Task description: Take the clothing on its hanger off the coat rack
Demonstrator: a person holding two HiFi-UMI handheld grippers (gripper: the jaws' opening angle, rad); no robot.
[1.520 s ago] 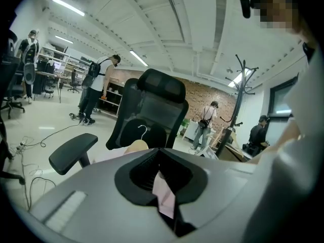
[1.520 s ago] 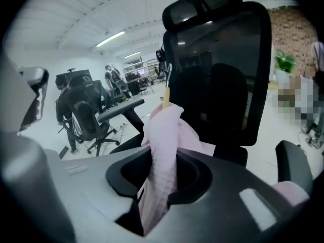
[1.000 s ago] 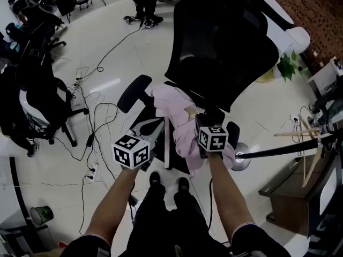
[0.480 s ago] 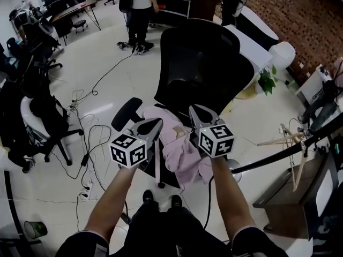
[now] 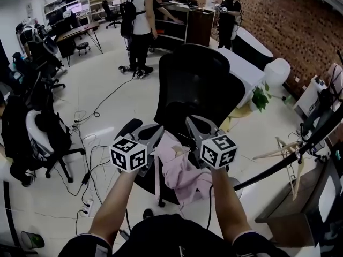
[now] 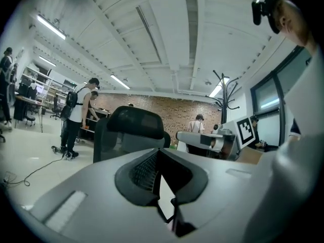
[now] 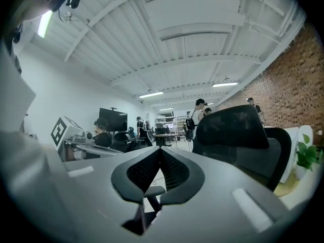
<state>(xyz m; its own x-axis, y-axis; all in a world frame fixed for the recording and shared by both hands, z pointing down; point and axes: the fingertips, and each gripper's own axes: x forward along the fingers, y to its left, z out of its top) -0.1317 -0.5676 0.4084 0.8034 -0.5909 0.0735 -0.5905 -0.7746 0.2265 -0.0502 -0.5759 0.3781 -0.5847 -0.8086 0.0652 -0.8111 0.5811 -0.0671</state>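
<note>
The pink clothing (image 5: 185, 173) lies crumpled on the seat of a black office chair (image 5: 195, 84), with a tan bit of its hanger (image 5: 178, 150) showing at its top. Both grippers are raised above it and point at the chair back. My left gripper (image 5: 157, 130) is shut and empty, its tips meeting (image 6: 160, 150). My right gripper (image 5: 191, 121) is also shut with nothing between its jaws (image 7: 160, 150). The black coat rack (image 5: 284, 162) slants across the right, and a bare wooden hanger (image 5: 293, 173) hangs on it.
Cables (image 5: 91, 127) trail over the white floor at the left, near other black chairs (image 5: 37, 138). Two people (image 5: 140, 20) stand by desks at the back. A potted plant (image 5: 260, 98) and a wooden bench (image 5: 289, 202) are at the right.
My right gripper has come off the pink clothing and shut. Both grippers have risen towards the chair back. The clothing stays on the seat.
</note>
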